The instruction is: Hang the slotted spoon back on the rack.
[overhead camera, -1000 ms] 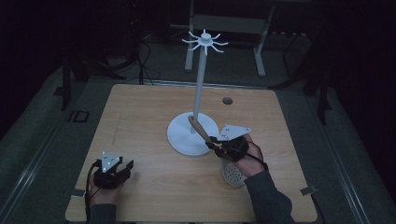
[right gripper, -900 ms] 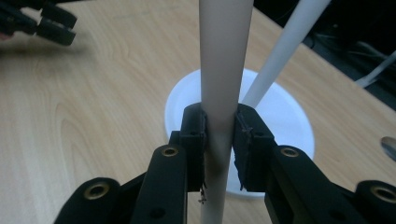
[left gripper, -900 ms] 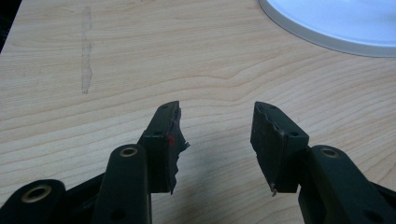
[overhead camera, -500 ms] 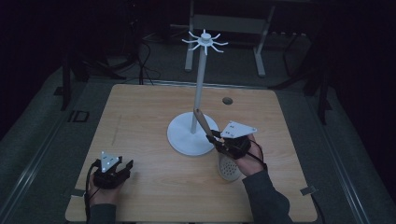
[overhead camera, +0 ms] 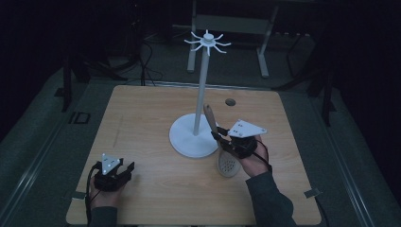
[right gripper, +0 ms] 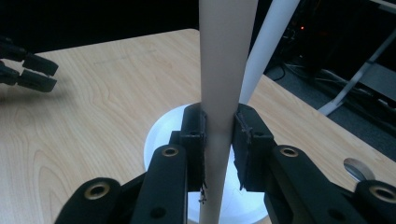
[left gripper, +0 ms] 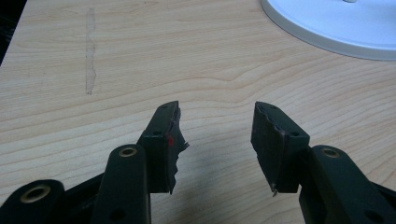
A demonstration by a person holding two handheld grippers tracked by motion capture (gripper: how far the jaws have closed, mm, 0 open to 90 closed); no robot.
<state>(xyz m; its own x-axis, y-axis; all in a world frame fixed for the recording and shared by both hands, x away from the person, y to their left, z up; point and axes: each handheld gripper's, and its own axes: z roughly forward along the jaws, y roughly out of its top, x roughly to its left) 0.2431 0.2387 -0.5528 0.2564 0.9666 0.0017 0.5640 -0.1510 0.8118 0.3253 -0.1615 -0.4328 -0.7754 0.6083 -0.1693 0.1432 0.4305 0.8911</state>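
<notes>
The left half of the counter [overhead camera: 142, 123] lies bare, open for passage between the left gripper [overhead camera: 124, 171] at lower left and the white stand [overhead camera: 194, 137] at centre. The stand's pole and wide base block the middle. At lower right, the slotted spatula [overhead camera: 227, 163] crowds the base's edge.

Your stand [overhead camera: 195, 137] sits at frame centre; the utensil [overhead camera: 222, 151] lies just right of its base, your left gripper [overhead camera: 124, 171] lower left.
</notes>
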